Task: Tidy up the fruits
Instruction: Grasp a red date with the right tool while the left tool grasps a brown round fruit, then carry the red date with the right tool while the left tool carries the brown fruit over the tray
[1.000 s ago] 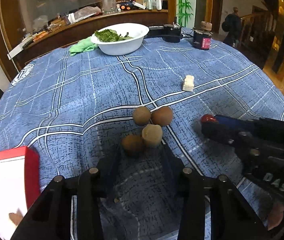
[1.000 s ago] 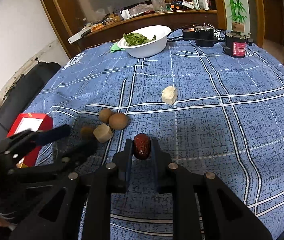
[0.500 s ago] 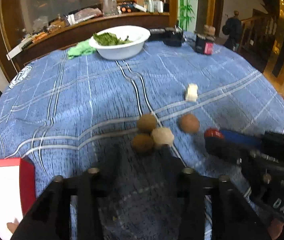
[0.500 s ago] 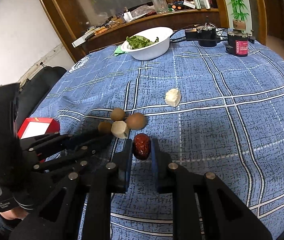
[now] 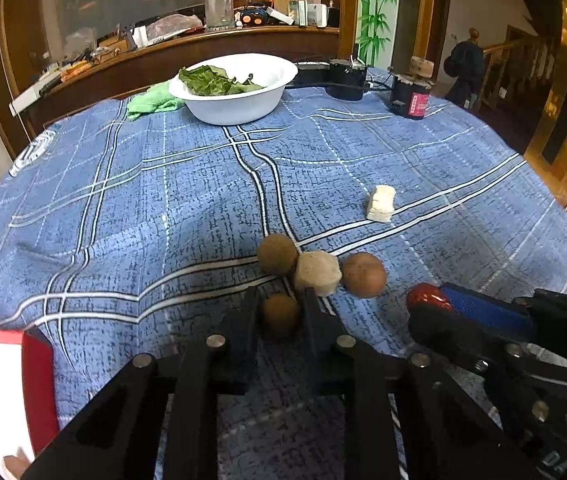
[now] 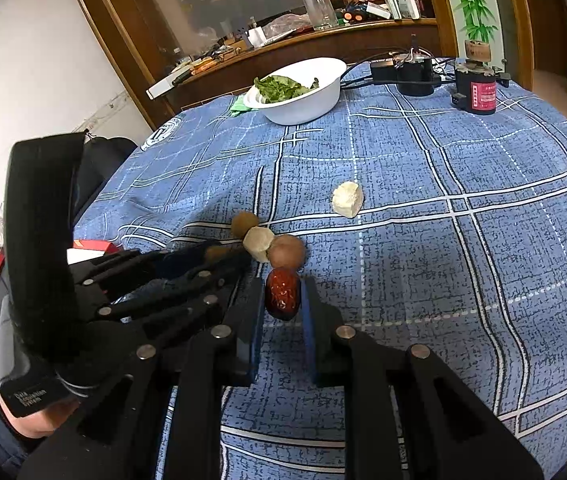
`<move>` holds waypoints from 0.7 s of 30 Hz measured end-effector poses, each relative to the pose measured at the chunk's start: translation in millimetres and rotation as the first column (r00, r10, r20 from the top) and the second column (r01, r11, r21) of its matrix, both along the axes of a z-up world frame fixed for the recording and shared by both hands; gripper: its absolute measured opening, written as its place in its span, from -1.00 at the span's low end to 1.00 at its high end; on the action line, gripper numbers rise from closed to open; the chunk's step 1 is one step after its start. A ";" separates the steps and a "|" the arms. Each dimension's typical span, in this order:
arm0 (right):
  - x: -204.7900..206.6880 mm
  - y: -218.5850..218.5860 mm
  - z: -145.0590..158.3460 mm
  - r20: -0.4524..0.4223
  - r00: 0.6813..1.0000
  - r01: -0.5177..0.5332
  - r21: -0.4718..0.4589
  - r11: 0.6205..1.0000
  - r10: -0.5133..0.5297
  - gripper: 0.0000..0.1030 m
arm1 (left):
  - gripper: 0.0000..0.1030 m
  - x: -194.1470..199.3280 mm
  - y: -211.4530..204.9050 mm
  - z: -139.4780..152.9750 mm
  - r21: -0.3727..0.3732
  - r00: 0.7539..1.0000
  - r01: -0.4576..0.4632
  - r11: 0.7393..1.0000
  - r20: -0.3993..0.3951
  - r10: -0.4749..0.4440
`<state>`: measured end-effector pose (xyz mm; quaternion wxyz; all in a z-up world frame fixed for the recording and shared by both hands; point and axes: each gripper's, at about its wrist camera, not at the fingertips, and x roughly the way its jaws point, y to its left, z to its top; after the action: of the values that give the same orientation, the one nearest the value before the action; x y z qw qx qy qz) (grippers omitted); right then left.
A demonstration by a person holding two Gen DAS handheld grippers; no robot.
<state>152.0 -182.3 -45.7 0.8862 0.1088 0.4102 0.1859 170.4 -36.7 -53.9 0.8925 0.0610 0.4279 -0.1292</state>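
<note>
So the small brown fruit (image 5: 280, 315) is sitting right between the left tongs (image 5: 279, 312), down on the blue checked cloth of the bench (image 5: 163, 208). The jaws have just been closing in, and now they look clenched on it from both sides. The right tongs (image 6: 282, 300) are clamped on a red date (image 6: 282, 295), held just in front of the little cluster.

That cluster is tight: a pale peeled chunk (image 5: 317, 273) touches one brown fruit (image 5: 277, 254) on its left and has another (image 5: 364, 275) just beside it on the right. The gripped one sits just in front of the chunk.

What I'd worry about: lifting the gripped fruit could drag a fingertip against the pale chunk and shove the neighbours, and round fruits roll easily on cloth. It's also round and small, so an off-centre pinch might squirt it out. And the two tongs are close together, so they could bump if both move at once.

Count: three brown round fruits, one red date, two pale chunks, the second chunk (image 5: 380, 203) lying well apart further back. Behind that there's one white bowl (image 5: 239, 88) of greens, and one red box (image 5: 7, 392) at the near left edge.
</note>
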 end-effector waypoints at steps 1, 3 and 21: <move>0.0 -0.1 0.1 0.001 1.000 0.001 0.000 1.000 -0.001 -0.62 | -0.63 -1.6 -0.7 1.4 0.008 1.000 -0.003 1.000 0.005 0.003; 0.0 -0.3 0.1 0.002 1.000 0.001 0.000 1.000 -0.001 -0.62 | -0.63 -9.2 0.8 6.8 0.009 1.000 -0.024 1.000 0.009 0.024; -36.3 5.3 22.5 0.074 0.997 0.014 -0.119 0.993 -0.005 -0.62 | -0.63 -105.5 26.2 45.1 -0.171 0.993 -0.088 0.981 0.061 0.100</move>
<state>115.6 -177.0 -23.2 0.9065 0.0506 0.3872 0.1606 64.8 -10.5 -8.8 0.9138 -0.0301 0.3868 -0.1203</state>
